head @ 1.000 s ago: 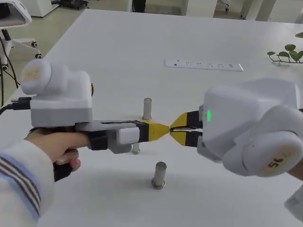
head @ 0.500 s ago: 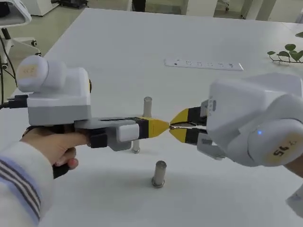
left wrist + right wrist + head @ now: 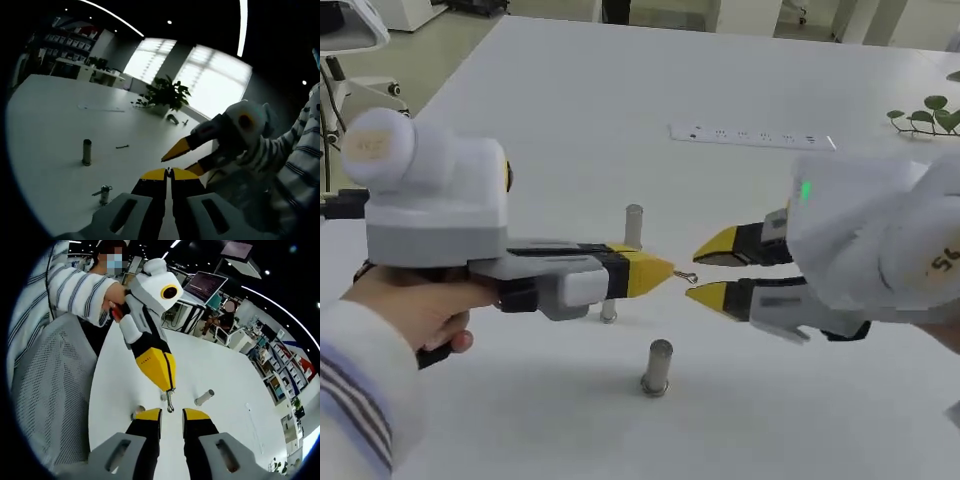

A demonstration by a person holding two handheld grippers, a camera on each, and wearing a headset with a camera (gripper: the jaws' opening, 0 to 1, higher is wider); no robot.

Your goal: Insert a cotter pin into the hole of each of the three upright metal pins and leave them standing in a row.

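Cotter pin (image 3: 688,277): handed over, clamped in left tongs (image 3: 667,271)
Right tongs (image 3: 171,413): sprang apart, letting go
Nearest upright pin (image 3: 658,368): insertion likely next

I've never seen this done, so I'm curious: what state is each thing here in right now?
Left yellow-tipped tongs: shut on a thin metal cotter pin.
Right yellow-tipped tongs: open, empty.
Far grey metal pin: upright, nothing fitted through it.
Near grey metal pin: upright, nothing fitted through it.
Middle grey metal pin: upright, second cotter pin apparently through it.
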